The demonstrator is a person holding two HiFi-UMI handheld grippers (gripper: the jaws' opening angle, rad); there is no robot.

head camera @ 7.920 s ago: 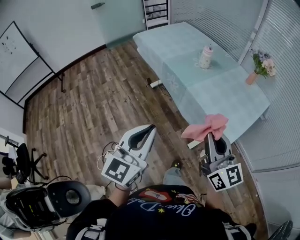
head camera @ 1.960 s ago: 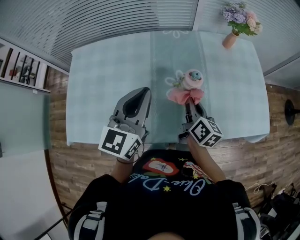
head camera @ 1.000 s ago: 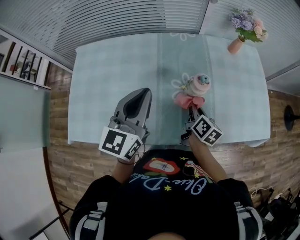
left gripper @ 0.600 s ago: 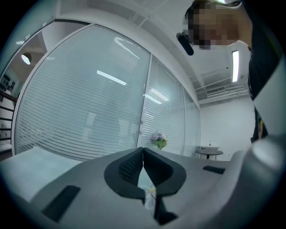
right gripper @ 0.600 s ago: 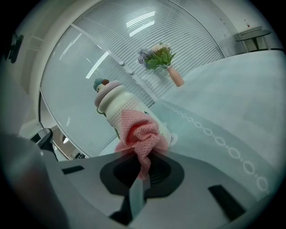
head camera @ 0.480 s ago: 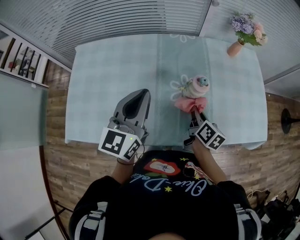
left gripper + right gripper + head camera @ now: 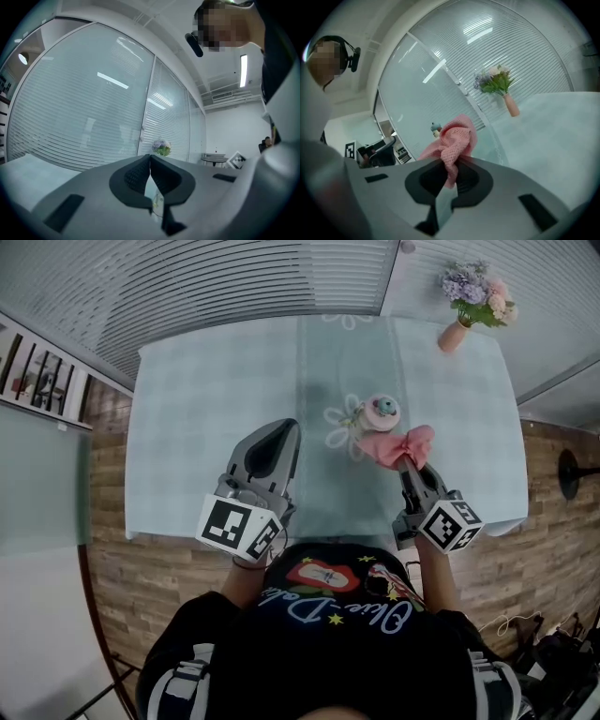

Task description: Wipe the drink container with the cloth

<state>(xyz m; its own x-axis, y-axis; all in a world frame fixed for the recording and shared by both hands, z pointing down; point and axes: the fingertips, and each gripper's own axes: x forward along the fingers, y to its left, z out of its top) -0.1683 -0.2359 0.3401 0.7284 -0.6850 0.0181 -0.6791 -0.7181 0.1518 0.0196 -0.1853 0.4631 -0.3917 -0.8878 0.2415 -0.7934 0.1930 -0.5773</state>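
A person is standing at a desk draped in pale teal checked fabric (image 7: 187, 409), holding the grey left tongs (image 7: 281, 430) above its near edge with the tips pressed together on nothing. The right tongs (image 7: 410, 463) are pointing forward and clamping a crumpled pink mesh cloth (image 7: 401, 444) just right of the small pink lidded drink container (image 7: 380, 412), which is standing upright mid-desk. A pink vase of flowers (image 7: 452, 334) is sitting near the far right corner.

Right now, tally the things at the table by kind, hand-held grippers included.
Drink container: 1
Pink cloth: 1
Vase of flowers: 1
Hand-held grippers: 2 (left, right)
Total: 5
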